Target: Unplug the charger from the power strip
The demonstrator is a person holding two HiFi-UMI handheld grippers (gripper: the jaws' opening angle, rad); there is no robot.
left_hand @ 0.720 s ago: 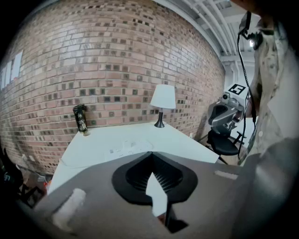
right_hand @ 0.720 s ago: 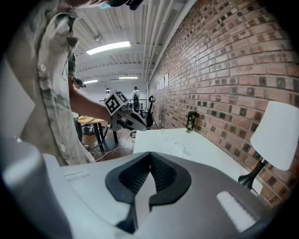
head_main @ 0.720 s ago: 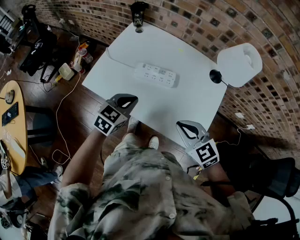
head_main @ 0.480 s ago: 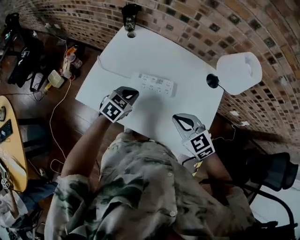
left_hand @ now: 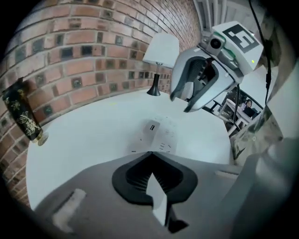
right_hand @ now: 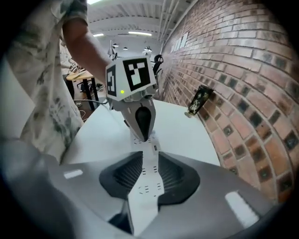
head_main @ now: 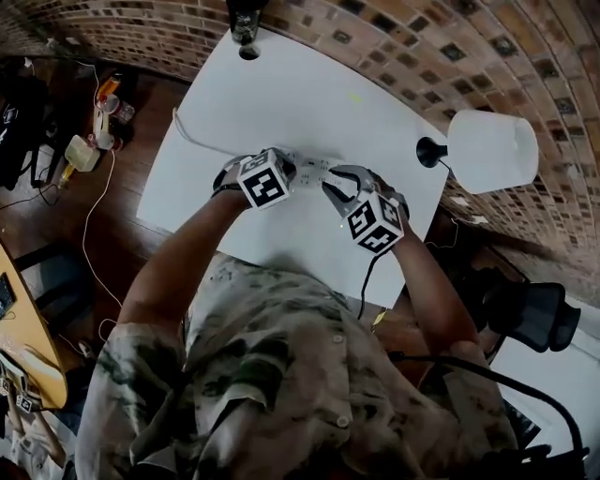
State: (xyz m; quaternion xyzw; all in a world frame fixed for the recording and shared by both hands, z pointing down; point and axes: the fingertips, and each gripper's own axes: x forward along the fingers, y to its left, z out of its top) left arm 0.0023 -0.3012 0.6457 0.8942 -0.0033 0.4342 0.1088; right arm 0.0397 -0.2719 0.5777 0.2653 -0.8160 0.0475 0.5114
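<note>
A white power strip (head_main: 315, 170) lies on the white table (head_main: 281, 103), and its cord runs off to the left. A small white charger (left_hand: 151, 130) sits plugged into it; it also shows as the charger (right_hand: 154, 148). My left gripper (head_main: 284, 170) hangs over the strip's left part. Its jaws (left_hand: 149, 154) are shut and empty, and the tip (right_hand: 141, 136) points down just beside the charger. My right gripper (head_main: 339, 180) is over the strip's right end. Its jaws (right_hand: 148, 156) stand apart with the strip (right_hand: 148, 179) showing between them. I cannot tell whether the pads touch it.
A white table lamp (head_main: 489, 150) on a black base (head_main: 428, 152) stands at the table's right edge. A dark can (head_main: 246, 21) stands at the far edge by the brick wall. Cables and clutter lie on the floor at the left.
Both grippers have moved from the table's near edge forward onto the power strip and drawn close together. The head has leaned in over the table.
</note>
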